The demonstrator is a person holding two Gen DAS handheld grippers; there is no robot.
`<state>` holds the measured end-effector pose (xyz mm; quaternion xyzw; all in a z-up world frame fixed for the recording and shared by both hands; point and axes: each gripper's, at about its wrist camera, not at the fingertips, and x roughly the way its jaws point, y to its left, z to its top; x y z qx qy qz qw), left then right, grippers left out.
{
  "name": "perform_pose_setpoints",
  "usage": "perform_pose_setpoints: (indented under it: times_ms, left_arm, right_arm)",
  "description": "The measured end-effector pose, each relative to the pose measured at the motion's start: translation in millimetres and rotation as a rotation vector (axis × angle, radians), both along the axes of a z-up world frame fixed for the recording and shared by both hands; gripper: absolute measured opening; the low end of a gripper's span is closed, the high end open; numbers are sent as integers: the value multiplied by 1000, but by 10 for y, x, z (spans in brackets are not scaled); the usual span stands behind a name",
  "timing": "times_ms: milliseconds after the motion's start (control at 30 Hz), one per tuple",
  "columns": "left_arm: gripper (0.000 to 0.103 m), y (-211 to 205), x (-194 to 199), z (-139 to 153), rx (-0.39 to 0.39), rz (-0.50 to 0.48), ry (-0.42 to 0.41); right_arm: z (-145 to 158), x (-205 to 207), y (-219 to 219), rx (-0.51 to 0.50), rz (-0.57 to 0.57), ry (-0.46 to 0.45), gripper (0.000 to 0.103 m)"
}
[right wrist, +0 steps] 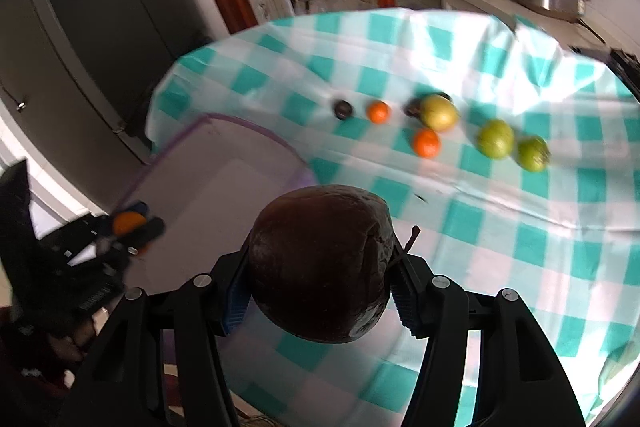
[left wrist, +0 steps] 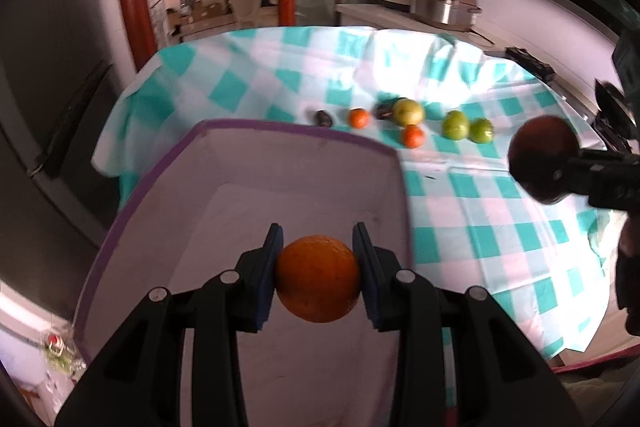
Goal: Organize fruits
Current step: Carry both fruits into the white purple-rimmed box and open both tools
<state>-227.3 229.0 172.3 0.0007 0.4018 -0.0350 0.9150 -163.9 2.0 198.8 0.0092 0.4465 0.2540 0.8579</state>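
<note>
Two fruits carried, bin empty, seven left on the counter.

Left tool (left wrist: 318, 277) grips an orange (left wrist: 319, 278) over the bin (left wrist: 280, 163), likely for dropping in; right tool (right wrist: 320, 281), half open, clamps a dark fruit (right wrist: 320, 263) above the cloth (right wrist: 520, 247). Beyond, loose fruits (right wrist: 438, 113) wait in a rough row.

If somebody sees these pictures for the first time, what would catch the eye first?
Probably the two held fruits: the left gripper clamps an orange above the white bin, and the right gripper grips a dark brown fruit over the checked tablecloth. Behind them, small green fruits and orange ones lie on the cloth.
</note>
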Motion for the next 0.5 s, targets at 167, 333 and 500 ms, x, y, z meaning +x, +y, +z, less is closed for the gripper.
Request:
perform_pose_setpoints:
  times_ms: [167,333,500]
  left_arm:
    - [36,354,-27,-45,-12,59,16]
    - [36,665,-33,-131,-11,100,32]
    - [36,947,-29,-259,-12,153,70]
  right_arm:
    - [104,-44,541,-12,100,-27,58]
    - [103,-176,1114,-62,228,-41,58]
    - [-34,-253,1560,-131,338,-37,58]
